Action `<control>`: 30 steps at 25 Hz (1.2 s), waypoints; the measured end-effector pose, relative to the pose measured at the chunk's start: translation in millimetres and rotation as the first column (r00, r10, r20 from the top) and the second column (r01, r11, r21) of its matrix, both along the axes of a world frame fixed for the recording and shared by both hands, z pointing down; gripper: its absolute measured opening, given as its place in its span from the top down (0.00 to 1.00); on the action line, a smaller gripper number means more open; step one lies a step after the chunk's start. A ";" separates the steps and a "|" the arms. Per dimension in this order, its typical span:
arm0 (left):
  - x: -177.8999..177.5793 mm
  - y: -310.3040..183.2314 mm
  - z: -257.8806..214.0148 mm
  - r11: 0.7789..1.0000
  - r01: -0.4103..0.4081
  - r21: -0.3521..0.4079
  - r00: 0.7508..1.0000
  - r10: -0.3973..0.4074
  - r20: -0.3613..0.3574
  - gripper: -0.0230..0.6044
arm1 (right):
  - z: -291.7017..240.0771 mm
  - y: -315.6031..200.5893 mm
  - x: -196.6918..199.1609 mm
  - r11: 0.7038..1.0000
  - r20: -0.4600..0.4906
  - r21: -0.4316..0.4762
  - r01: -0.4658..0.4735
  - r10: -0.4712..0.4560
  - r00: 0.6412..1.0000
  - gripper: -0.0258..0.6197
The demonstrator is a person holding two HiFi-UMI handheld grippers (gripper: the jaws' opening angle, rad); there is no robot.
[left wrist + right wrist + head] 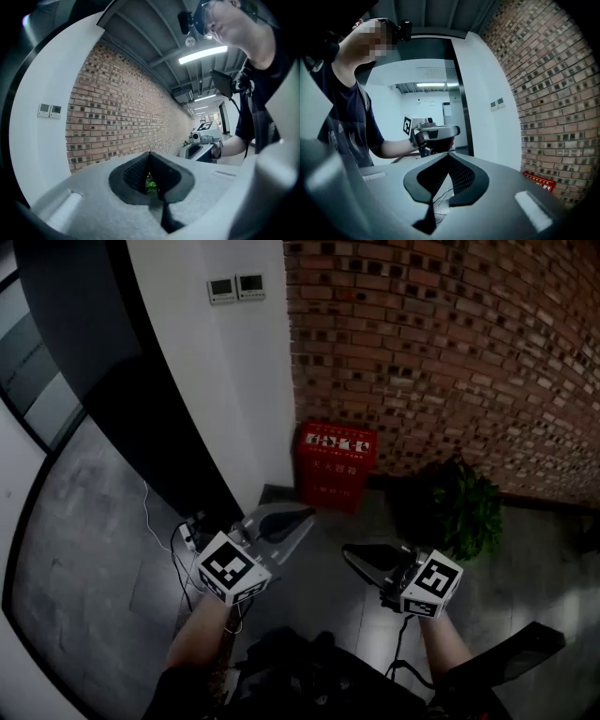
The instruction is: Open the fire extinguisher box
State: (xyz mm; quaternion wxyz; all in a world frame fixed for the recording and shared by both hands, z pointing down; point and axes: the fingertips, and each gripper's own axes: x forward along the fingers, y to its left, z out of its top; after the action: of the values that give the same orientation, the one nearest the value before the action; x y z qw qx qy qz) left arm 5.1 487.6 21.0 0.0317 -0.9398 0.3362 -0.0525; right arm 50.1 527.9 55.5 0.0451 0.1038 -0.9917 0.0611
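Centrally, the red fire extinguisher box (336,466) stands on the floor against the brick wall (450,352) — a potted plant (466,509) just right of it. Lower down, the left gripper (302,518) and right gripper (354,554) hover, both clenched on nothing — cables (178,545) lie at lower left

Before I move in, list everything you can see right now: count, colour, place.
fire extinguisher box: one, red, on the floor against the brick wall
brick wall: one, reddish-brown, behind the box
plant: one, green, on the floor right of the box
wall panels: two, pale, side by side high on the white wall
cable: one, white, trailing over the grey floor at left
left gripper: one, light grey, jaws together, empty
right gripper: one, dark, jaws together, empty
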 end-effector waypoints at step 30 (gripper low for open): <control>-59.6 -342.8 108.8 0.982 -0.122 -0.147 0.989 0.133 0.067 0.97 | 61.8 -351.1 -58.1 0.941 -0.159 0.009 -0.338 0.335 0.929 0.96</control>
State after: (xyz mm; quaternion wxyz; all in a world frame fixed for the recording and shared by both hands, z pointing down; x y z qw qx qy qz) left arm -54.4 144.8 129.8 -0.0194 -0.9566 0.2691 -0.1103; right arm -8.0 176.8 117.3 0.1133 0.2762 -0.9519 0.0688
